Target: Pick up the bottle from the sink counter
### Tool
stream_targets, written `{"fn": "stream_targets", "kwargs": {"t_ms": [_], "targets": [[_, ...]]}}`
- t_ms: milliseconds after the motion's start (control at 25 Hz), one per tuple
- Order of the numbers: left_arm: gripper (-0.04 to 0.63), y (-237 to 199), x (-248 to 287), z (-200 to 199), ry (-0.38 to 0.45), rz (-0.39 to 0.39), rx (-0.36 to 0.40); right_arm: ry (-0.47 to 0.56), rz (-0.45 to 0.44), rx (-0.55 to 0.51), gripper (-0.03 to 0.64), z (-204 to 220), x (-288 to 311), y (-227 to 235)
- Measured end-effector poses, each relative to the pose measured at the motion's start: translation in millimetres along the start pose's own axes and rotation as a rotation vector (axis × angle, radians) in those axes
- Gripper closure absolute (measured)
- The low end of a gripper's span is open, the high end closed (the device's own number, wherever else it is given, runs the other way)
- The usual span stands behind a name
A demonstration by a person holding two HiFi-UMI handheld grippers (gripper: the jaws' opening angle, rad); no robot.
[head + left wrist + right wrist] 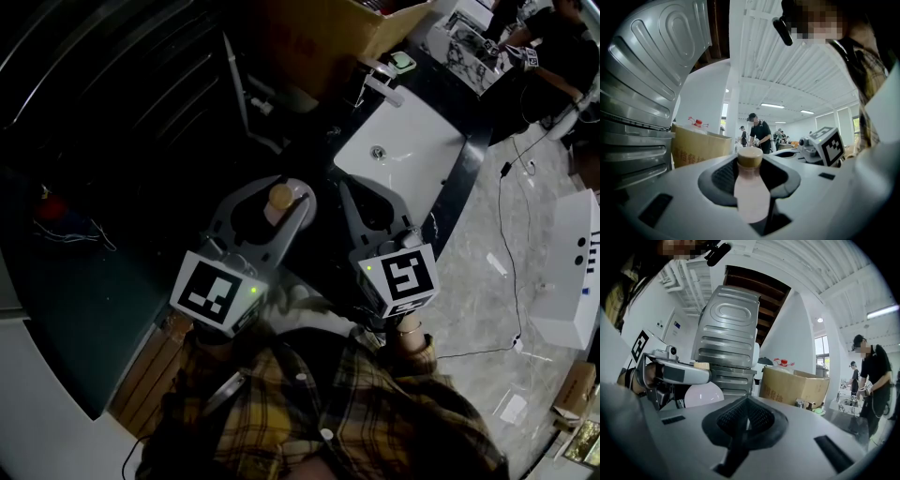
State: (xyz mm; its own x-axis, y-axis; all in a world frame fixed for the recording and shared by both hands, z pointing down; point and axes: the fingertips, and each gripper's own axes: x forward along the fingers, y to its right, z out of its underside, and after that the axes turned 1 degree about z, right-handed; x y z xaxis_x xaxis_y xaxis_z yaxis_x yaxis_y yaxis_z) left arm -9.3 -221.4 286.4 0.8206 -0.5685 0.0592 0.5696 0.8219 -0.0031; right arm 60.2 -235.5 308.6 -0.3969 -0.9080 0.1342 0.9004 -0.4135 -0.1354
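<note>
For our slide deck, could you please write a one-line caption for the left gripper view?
Left gripper grips the pink bottle, tan cap showing between its jaws; a cardboard box stands behind.

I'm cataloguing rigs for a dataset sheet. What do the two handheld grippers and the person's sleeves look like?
The left gripper and right gripper match: light grey curved jaws lined with black ribbed pads. Each carries a white cube printed with black square markers, with a small green light at its edge. The person wears a plaid shirt in yellow and dark checks, long-sleeved.
</note>
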Motion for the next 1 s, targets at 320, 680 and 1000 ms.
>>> {"fn": "stream_targets", "kwargs": {"t_ms": [320,680,1000], "targets": [[0.453,-2.6,-2.2,2.0,-0.019,-0.012,-0.014,0.003,-0.025,-0.012,0.601,-4.0,3.6,-7.5],[0.453,-6.5,0.2,-0.1,-0.023,-0.011,-0.018,0.011,-0.012,0.011,0.603,-5.4,2.8,-5.2],[0.453,-6.6,5.6,-2.8,-0.03,0.001,-0.03,0.006,0.008,0.011,0.603,-6.8,2.5,-0.1]]}}
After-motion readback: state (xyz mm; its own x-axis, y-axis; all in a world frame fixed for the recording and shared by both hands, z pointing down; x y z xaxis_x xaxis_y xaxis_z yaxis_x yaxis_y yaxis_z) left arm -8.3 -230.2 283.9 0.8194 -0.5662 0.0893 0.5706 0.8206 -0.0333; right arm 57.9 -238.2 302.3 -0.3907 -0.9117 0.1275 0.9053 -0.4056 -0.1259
